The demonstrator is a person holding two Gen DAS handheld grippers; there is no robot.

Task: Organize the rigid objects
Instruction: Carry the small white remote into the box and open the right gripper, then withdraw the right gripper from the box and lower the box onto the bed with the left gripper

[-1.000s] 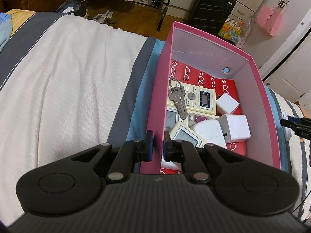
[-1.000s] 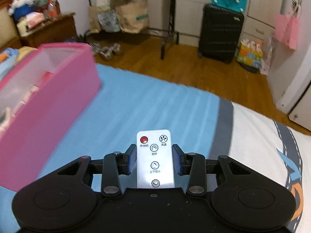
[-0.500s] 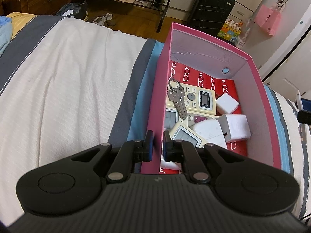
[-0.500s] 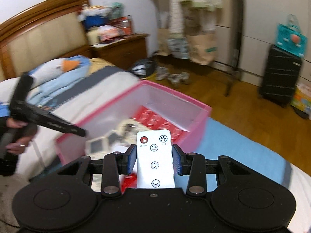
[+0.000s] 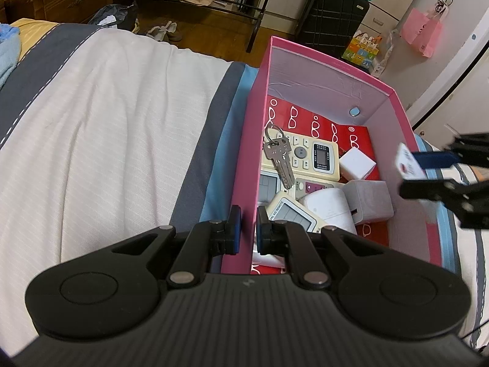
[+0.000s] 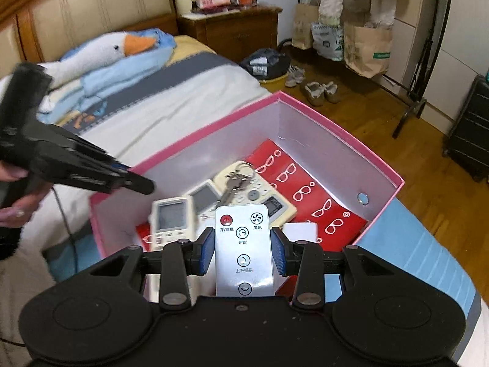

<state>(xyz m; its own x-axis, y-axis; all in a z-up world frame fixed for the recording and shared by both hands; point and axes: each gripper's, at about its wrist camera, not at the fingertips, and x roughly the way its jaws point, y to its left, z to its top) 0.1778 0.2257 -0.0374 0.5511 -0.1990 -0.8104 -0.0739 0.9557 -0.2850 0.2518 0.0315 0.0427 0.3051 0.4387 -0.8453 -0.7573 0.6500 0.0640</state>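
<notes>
A pink box [image 5: 246, 159] lies open on the bed. In it are cream remotes [image 5: 318, 156], a bunch of keys [image 5: 279, 156] and white charger cubes [image 5: 371, 202]. My left gripper [image 5: 248, 229] is shut on the box's near left wall, which stands between its blue pads. My right gripper [image 6: 243, 252] is shut on a slim white fan remote [image 6: 243, 238] and hovers over the near edge of the box [image 6: 336, 128], above the keys [image 6: 235, 183]. In the left wrist view the right gripper [image 5: 412, 172] comes in over the box's right wall with the remote [image 5: 409, 165].
The box sits on a striped bed sheet [image 5: 107, 137]. A plush goose [image 6: 101, 49] and blue cloth lie near the headboard. A hand [image 6: 18, 195] holds the left gripper's handle. Beyond the bed are shoes [image 6: 318, 91], paper bags [image 6: 366, 49] and a black suitcase [image 5: 333, 12].
My right gripper has swung with the white remote from over the bare blue stripe of the bed to above the pink box, entering the left wrist view. The left gripper has kept still.
</notes>
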